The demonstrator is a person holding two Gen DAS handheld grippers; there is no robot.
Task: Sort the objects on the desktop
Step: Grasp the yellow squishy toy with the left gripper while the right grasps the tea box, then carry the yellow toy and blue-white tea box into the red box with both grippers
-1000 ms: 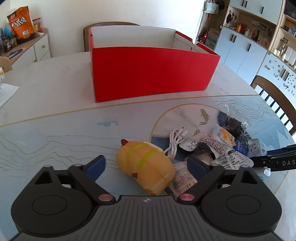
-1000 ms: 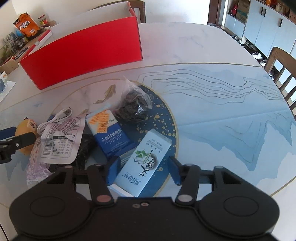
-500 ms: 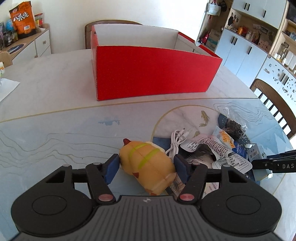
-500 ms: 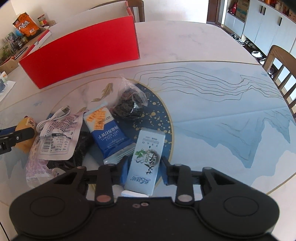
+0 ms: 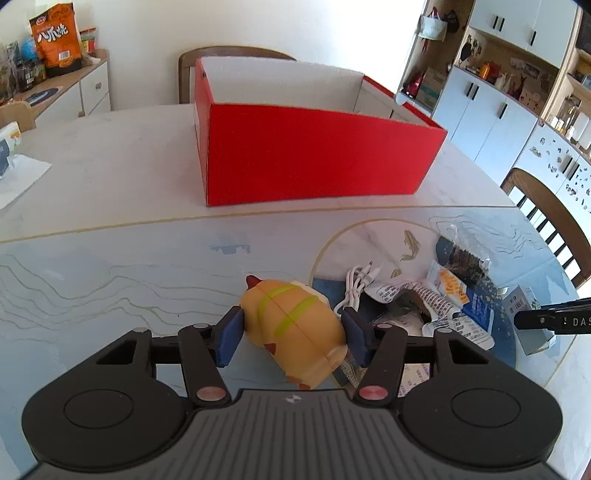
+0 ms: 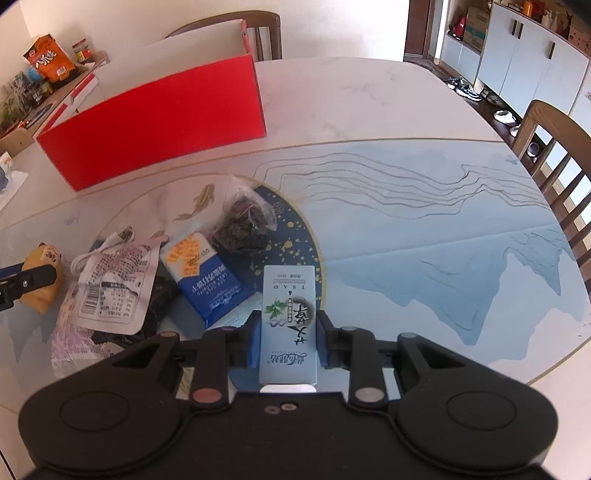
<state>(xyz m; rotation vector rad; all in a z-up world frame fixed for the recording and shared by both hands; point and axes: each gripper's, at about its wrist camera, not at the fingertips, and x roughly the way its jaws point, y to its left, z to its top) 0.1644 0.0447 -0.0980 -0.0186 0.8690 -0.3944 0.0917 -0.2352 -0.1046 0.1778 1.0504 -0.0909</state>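
My left gripper [image 5: 291, 334] is shut on a yellow toy with green stripes [image 5: 293, 330], its blue pads pressed on both sides. My right gripper [image 6: 286, 341] is shut on a light blue TSAO box [image 6: 289, 321] and holds it off the table. A red open box [image 5: 310, 155] stands at the back of the table; it also shows in the right wrist view [image 6: 155, 122]. A pile lies between the grippers: a white cable [image 5: 356, 282], a white printed packet [image 6: 114, 291], a blue biscuit packet [image 6: 207, 277] and a clear bag of dark bits [image 6: 245, 229].
The round table [image 6: 424, 229] has a blue landscape pattern. Wooden chairs stand behind the red box [image 5: 229, 55] and at the right [image 6: 554, 147]. A sideboard with an orange snack bag [image 5: 55, 35] is at the far left. White paper [image 5: 18, 177] lies at the left edge.
Both grippers have closed, the left on the yellow toy and the right on the light blue box. The right gripper has turned the box straight and raised it.
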